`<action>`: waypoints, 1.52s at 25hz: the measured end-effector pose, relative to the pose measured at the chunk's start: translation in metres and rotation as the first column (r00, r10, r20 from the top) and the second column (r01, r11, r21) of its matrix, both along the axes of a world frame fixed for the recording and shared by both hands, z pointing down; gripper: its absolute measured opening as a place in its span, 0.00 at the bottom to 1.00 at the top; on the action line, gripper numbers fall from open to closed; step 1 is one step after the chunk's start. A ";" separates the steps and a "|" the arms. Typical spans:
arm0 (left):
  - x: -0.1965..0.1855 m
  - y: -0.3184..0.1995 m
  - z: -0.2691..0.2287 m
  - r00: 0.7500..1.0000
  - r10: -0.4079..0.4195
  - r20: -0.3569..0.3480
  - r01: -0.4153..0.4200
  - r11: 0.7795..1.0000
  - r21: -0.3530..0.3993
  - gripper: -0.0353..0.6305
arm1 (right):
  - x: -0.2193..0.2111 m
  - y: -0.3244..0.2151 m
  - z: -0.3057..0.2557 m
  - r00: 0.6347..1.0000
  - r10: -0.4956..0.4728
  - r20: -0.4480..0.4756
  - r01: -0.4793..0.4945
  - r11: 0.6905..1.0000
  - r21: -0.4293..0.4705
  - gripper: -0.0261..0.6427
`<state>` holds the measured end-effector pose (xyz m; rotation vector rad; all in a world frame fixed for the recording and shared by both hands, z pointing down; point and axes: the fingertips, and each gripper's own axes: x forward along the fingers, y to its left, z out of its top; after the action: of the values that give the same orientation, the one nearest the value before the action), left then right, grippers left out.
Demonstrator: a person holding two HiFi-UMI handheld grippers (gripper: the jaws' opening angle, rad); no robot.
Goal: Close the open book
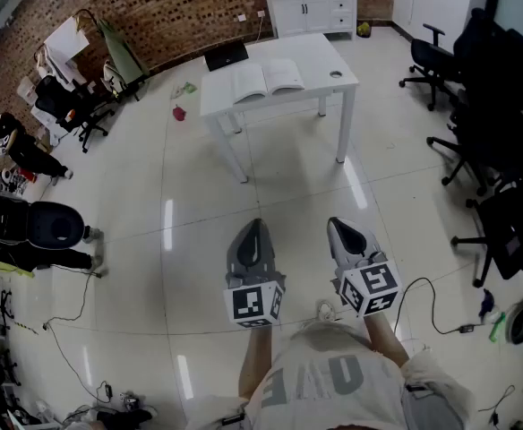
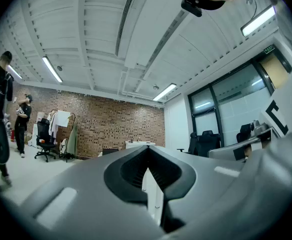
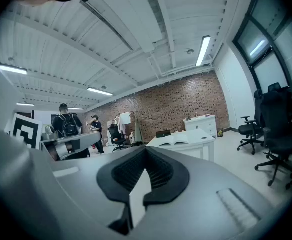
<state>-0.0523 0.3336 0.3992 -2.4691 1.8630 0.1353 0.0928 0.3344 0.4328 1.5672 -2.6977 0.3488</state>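
Head view: book (image 1: 269,79) open on table (image 1: 320,52); left gripper (image 1: 256,229), right gripper (image 1: 338,229) closed.

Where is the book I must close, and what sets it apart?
Find the white table on the tiled floor before the brick wall. The open book lies on its middle, pages spread upward. The laptop at the far left corner is dark, and the small round thing near the right edge is tiny.

An open white-paged book (image 1: 269,79) is laid flat on the white rectangular table (image 1: 275,101), towards its far edge. A small round object (image 1: 336,74) is set near the right corner.
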 end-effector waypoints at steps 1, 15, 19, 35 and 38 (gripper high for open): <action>-0.001 -0.001 0.000 1.000 -0.003 0.002 0.003 1.000 0.001 0.07 | 0.000 -0.002 0.000 1.000 -0.001 0.001 0.001 1.000 0.001 0.04; 0.004 -0.008 0.008 0.999 -0.029 0.028 0.030 0.999 -0.028 0.07 | 0.009 -0.014 0.012 1.000 -0.014 0.021 0.014 0.999 -0.030 0.04; 0.014 -0.015 0.008 0.999 -0.029 0.037 0.030 0.999 -0.030 0.07 | 0.022 -0.025 0.013 0.999 0.004 0.047 -0.003 0.999 -0.034 0.04; 0.012 -0.083 0.043 0.993 -0.112 0.026 0.114 0.989 -0.096 0.07 | 0.022 -0.087 0.065 0.981 -0.157 0.110 0.172 0.976 -0.137 0.04; 0.002 -0.128 0.044 0.992 -0.122 0.021 0.123 0.989 -0.086 0.07 | 0.020 -0.130 0.070 0.984 -0.143 0.107 0.158 0.976 -0.148 0.04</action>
<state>-0.0505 0.2057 0.4433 -2.3927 2.0499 0.0304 0.1127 0.2046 0.5032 1.3297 -2.7587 0.6293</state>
